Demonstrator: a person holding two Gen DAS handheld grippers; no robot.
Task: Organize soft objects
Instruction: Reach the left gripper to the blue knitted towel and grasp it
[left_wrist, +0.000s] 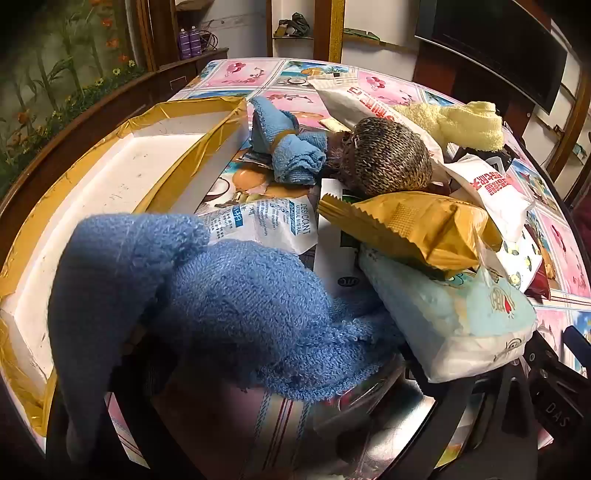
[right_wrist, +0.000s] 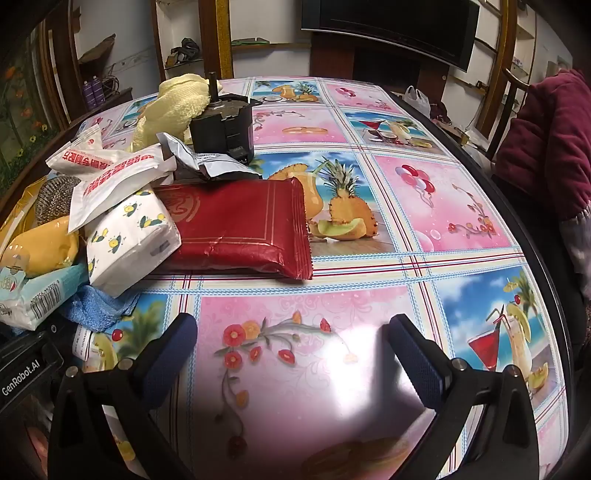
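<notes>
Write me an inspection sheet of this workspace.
Surface: table under a glossy fruit-and-flower print cover.
Job's things: blue towel draped close before the left camera; tied blue cloth; yellow towel; tissue pack; empty white box.
Clutter: red packet, gold packet, desiccant sachet, black motor part.
Grippers: right hand-held gripper open, nothing between its fingers; left hand-held gripper hidden by the towel.
Cables: nothing seen.
Surroundings: dark screen, shelves, maroon cushion.

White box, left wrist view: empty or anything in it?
Empty where visible: the box shows bare white floor; its near end is hidden behind the blue cloth.
</notes>
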